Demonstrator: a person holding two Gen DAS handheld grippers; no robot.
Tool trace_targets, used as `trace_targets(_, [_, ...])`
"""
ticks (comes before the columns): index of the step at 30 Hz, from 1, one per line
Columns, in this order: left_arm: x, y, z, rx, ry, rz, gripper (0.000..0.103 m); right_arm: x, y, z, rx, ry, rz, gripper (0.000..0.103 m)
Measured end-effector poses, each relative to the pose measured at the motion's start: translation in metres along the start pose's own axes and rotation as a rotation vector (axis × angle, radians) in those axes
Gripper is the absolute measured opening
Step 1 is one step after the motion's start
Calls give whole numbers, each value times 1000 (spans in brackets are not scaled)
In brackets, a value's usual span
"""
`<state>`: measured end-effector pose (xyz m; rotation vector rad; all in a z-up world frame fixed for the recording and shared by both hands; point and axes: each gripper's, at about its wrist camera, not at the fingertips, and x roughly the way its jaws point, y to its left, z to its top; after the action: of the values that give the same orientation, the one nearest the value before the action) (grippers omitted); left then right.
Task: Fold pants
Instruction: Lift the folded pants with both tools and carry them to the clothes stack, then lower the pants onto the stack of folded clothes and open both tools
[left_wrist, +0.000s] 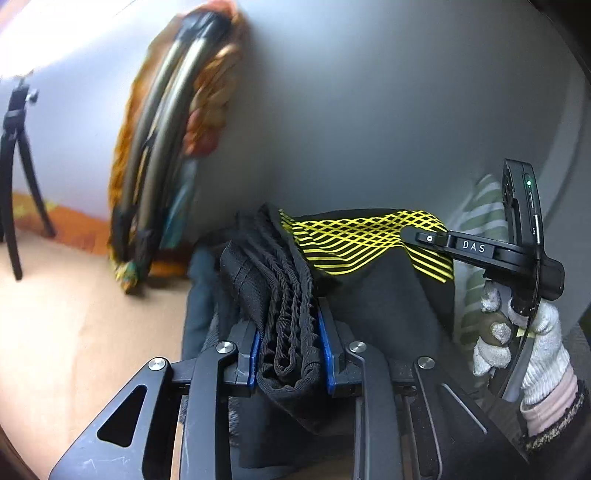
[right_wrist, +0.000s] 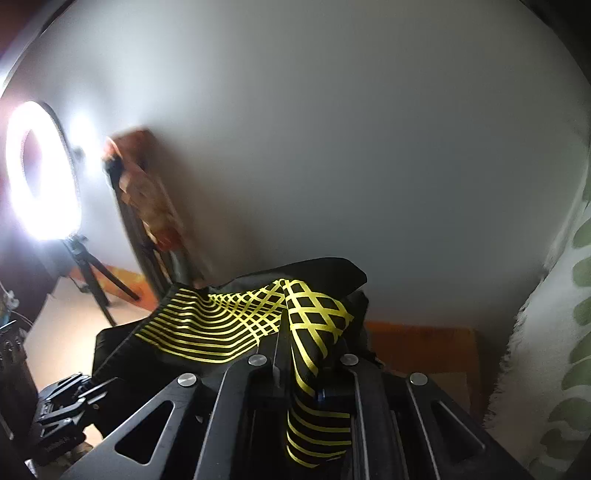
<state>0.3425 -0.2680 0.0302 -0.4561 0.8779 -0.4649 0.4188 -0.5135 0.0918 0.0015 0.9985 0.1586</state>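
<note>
My left gripper (left_wrist: 288, 354) is clamped on the bunched stretchy waistband of the black pants (left_wrist: 369, 302), with the blue pads (left_wrist: 255, 354) pressing the cloth from both sides. My right gripper (right_wrist: 314, 354) is squeezed shut on the part of the pants (right_wrist: 221, 321) with the yellow lines, and that cloth hangs down between its fingers. From the left camera I see the right gripper (left_wrist: 428, 239) at 3 o'clock, biting the yellow patch (left_wrist: 354, 240), with a white glove (left_wrist: 517, 332) holding its handle. The pants are lifted up and stretched between my two grippers, and they fill the low middle of both views. From the right camera, the left gripper (right_wrist: 62, 410) sits down at 8 o'clock, too dark to see its fingers well. A folded chair (left_wrist: 166, 147) with orange cloth leans on the wall at 10 o'clock in the left view. A small black tripod (left_wrist: 14, 184) stands at 9 o'clock. A bright ring light (right_wrist: 40, 173) glows at 9 o'clock in the right view. A white cloth with green leaves (right_wrist: 554, 332) hangs at 3 o'clock. The wall (right_wrist: 332, 129) is plain and pale grey. The floor (left_wrist: 74, 314) is light tan with an orange strip along the wall.
</note>
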Motion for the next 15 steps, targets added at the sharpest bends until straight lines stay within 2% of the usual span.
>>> trace_targets(2, [1, 4, -2, -8, 7, 21, 28, 16, -4, -4, 7, 26, -16, 15])
trace_targets(4, [0, 9, -3, -16, 12, 35, 29, 26, -8, -7, 27, 44, -41, 32])
trace_targets(6, [-2, 13, -2, -22, 15, 52, 34, 32, -16, -9, 61, 53, -56, 35])
trace_targets(9, [-5, 19, -2, -30, 16, 85, 43, 35, -26, -11, 99, 54, -85, 46])
trace_targets(15, [-13, 28, -1, -28, 25, 136, 49, 29, -36, -19, 128, 53, -175, 49])
